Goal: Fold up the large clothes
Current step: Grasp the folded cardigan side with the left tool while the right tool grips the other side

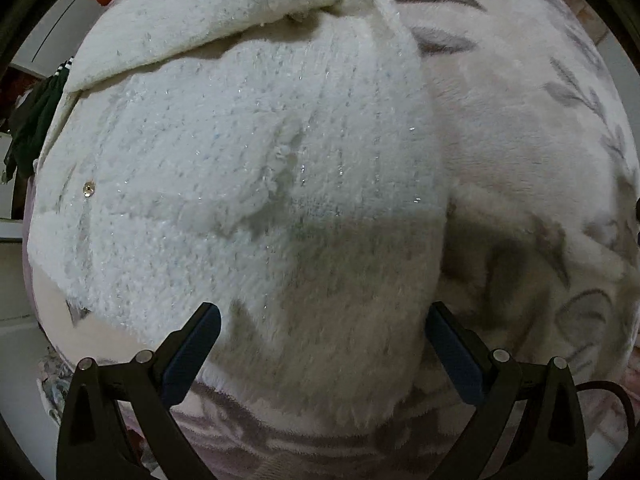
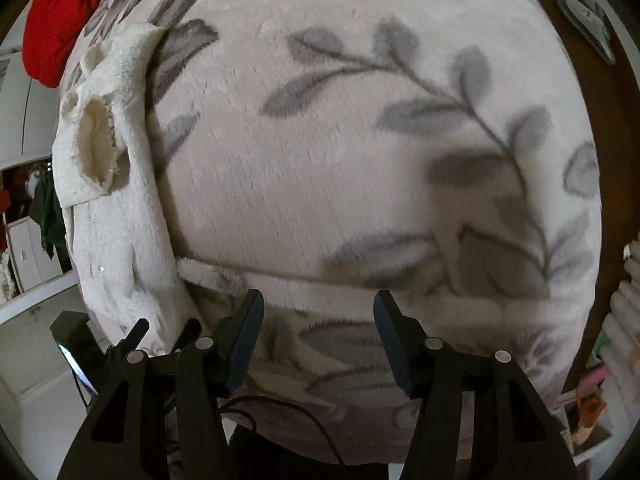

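Observation:
A fluffy white sweater (image 1: 240, 184) with glitter threads and a small rhinestone lies folded on a pale pink blanket with grey leaf print (image 1: 520, 140). My left gripper (image 1: 324, 320) is open just above the sweater's near edge, holding nothing. In the right wrist view the sweater (image 2: 116, 208) lies at the left, its sleeve cuff (image 2: 96, 148) facing the camera. My right gripper (image 2: 318, 312) is open over the bare blanket (image 2: 360, 140), to the right of the sweater, holding nothing. The left gripper's body (image 2: 132, 344) shows at the lower left of that view.
A red cloth (image 2: 60, 20) lies beyond the blanket's far left. Dark green clothing (image 1: 36, 128) hangs at the left by white cupboards (image 2: 28, 256). A dark wooden edge (image 2: 624, 92) runs along the right. Cables (image 2: 280, 412) hang below the blanket's near edge.

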Motion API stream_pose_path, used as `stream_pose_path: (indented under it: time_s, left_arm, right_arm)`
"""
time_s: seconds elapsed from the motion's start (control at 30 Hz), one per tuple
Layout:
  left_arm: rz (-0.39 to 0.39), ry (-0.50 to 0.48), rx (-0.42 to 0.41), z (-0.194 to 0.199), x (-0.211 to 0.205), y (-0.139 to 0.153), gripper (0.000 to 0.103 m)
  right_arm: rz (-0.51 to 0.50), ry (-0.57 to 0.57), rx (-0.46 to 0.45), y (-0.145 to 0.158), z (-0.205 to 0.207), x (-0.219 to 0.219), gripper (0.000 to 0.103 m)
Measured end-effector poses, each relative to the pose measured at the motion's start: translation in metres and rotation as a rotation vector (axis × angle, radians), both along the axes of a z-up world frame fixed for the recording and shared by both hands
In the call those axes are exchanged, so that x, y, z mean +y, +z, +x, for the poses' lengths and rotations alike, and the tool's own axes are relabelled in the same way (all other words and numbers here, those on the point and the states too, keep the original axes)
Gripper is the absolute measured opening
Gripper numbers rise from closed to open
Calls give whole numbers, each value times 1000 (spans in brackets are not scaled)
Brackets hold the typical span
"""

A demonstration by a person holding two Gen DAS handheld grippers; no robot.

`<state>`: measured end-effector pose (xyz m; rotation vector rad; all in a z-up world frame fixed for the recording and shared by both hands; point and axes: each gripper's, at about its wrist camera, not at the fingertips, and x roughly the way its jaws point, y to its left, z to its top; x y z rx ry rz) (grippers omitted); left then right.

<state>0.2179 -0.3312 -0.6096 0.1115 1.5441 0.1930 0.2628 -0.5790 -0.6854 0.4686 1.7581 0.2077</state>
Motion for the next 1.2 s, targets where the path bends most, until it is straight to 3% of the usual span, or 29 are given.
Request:
stream_pose_path:
  time_s: [0.33,0.4,0.43,0.47,0.5,0.57,0.63,0.77,1.0,1.13,1.2]
  left_arm:
    - [25,89,0,17,21,-23,103]
    - [23,109,-17,21,26,-24,100]
    - [24,115,-37,22,27,-22,94]
    - [20,116,-55,23,29,-19,77]
    - [10,113,-80,23,33,-13,53]
    - [0,100,-120,23,29,-3,22]
    - [-8,93,-148,22,32,8,14]
    - [-33,104,-175,12,42,24,11]
    - [-29,101,-218,10,62,50,9]
    - [-24,125,-246,12,82,58,9]
    - [-38,138,-254,13,89,60,9]
  right_arm:
    - [5,44,-10,-17,43,18,59]
    - [-4,41,-15,-17,55,20,66]
    - [5,36,-19,-17,62,22,75]
    - [25,32,-24,-18,69,25,79]
    - [55,26,-28,-17,77,27,79]
    - [164,3,-34,-16,96,37,81]
    - [291,-9,-51,-15,116,52,86]
    - [516,-19,-79,-24,162,97,90]
    - [696,-67,-10,-60,217,173,95]
    - [626,17,13,-64,225,215,98]
    - [572,34,44,-65,227,225,92]
